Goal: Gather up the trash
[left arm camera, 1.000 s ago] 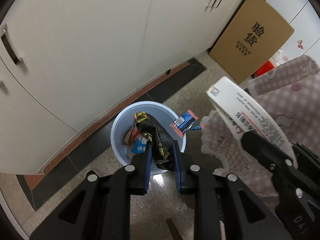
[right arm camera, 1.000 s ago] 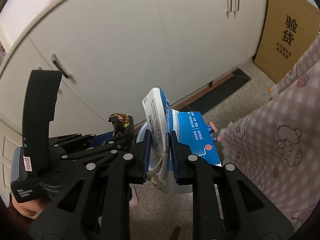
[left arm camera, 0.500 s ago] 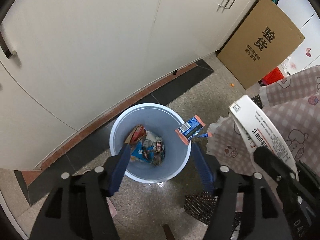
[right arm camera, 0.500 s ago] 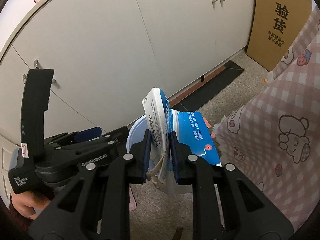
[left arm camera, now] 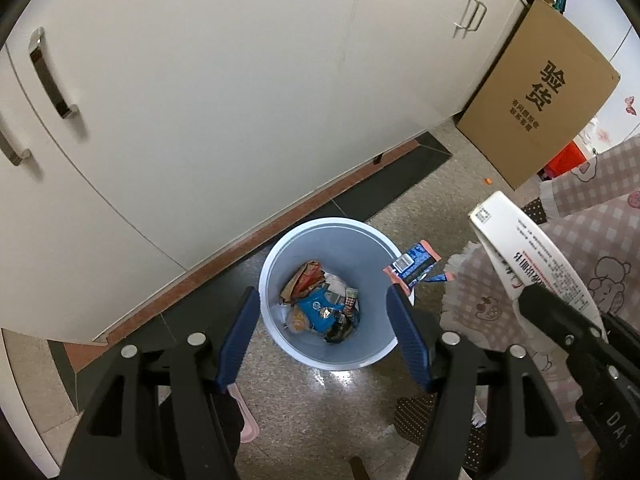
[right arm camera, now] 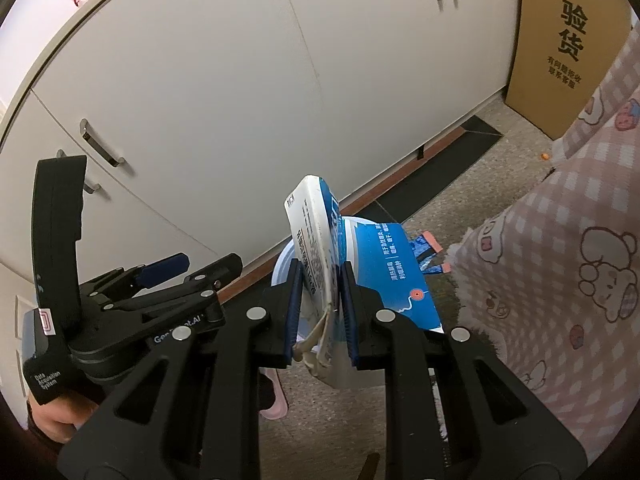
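Left gripper (left arm camera: 322, 332) hanging spread and empty over bin (left arm camera: 376, 354); right gripper (right arm camera: 320, 312), pinching flattened carton (right arm camera: 316, 248), needing centring above rim before releasing.

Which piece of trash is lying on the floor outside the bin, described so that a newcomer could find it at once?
Start at the white cabinets, then drop to the pale blue bin on the speckled floor before them. Just right of its rim lies a small blue wrapper with orange-pink ends and a barcode label, the only loose litter outside the bin.
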